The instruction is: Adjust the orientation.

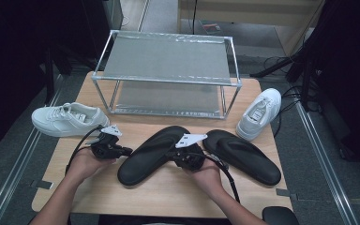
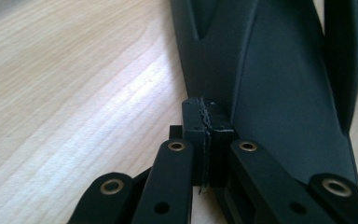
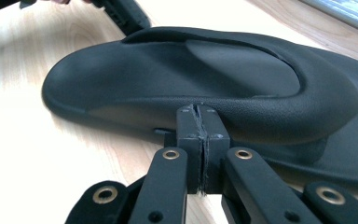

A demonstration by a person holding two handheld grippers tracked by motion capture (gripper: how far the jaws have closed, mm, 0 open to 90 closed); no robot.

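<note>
Two black slippers lie on the wooden table [image 1: 164, 194]: the left slipper [image 1: 150, 157] between my hands and the right slipper [image 1: 246, 158] beside it. My left gripper [image 1: 125, 151] is shut and empty, its tip at the left slipper's left edge. The left gripper view has the closed left gripper [image 2: 208, 122] right against the slipper [image 2: 279, 88]. My right gripper [image 1: 173, 153] is also shut and empty, at the same slipper's right side. From the right gripper [image 3: 203, 119], the slipper [image 3: 200, 74] lies just ahead.
A two-tier metal rack [image 1: 166, 58] stands at the back of the table. One white sneaker [image 1: 68, 119] lies at the left edge, another white sneaker [image 1: 261, 112] at the right of the rack. The left gripper [image 3: 126, 14] shows beyond the slipper.
</note>
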